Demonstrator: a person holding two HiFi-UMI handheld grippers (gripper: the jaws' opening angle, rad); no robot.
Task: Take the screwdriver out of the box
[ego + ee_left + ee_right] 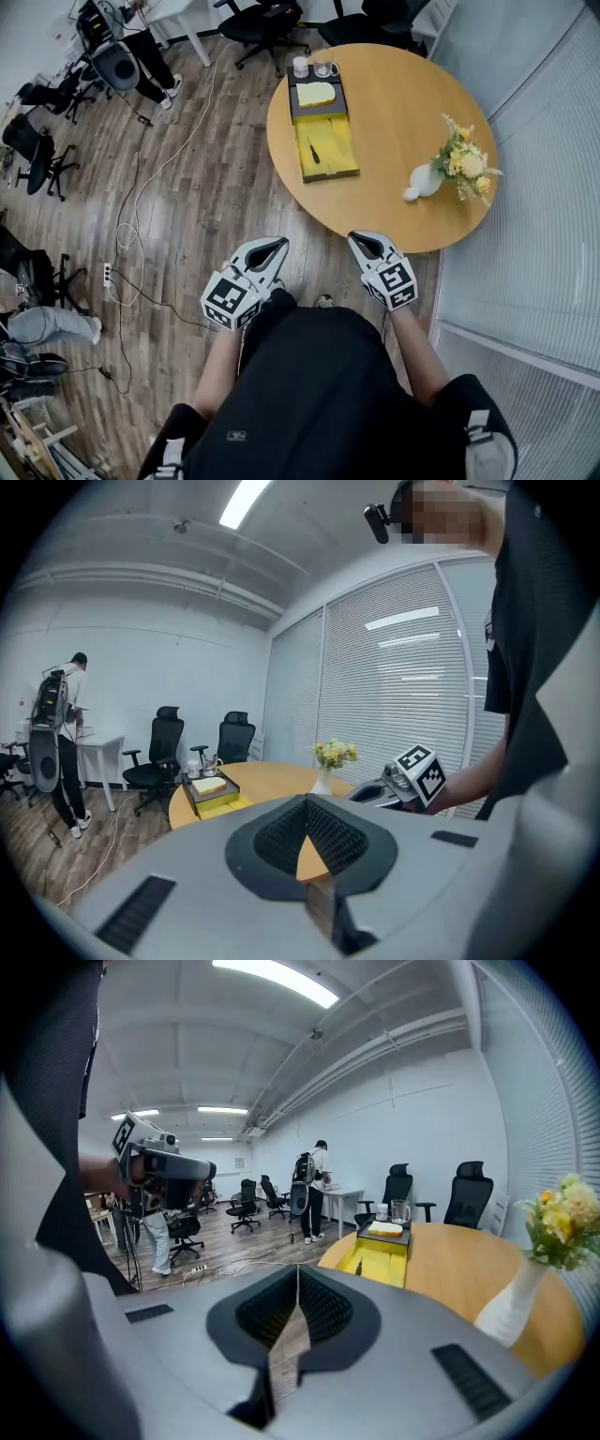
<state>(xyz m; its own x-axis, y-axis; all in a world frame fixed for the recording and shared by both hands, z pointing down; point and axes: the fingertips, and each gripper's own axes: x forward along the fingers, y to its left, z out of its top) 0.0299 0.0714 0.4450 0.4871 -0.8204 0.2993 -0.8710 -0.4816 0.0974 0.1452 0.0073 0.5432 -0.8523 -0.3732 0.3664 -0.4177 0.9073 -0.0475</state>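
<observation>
An open yellow box [326,148] lies on the round wooden table [394,103], with the dark screwdriver [314,150] lying inside it. In the right gripper view the yellow box [380,1262] and the screwdriver [358,1267] sit at the table's near left. My left gripper [281,242] is over the floor just short of the table's near edge, jaws together and empty. My right gripper [354,236] is at that edge, also shut and empty. Both are well short of the box. The left gripper [307,803] points at the table. The right gripper [297,1274] points left of the box.
A dark tray [316,94] holding a pale yellow block adjoins the box's far end, with two cups [312,67] behind it. A white vase of flowers [424,180] stands at the table's right. Office chairs [262,23], floor cables [131,234] and a standing person [314,1190] surround it.
</observation>
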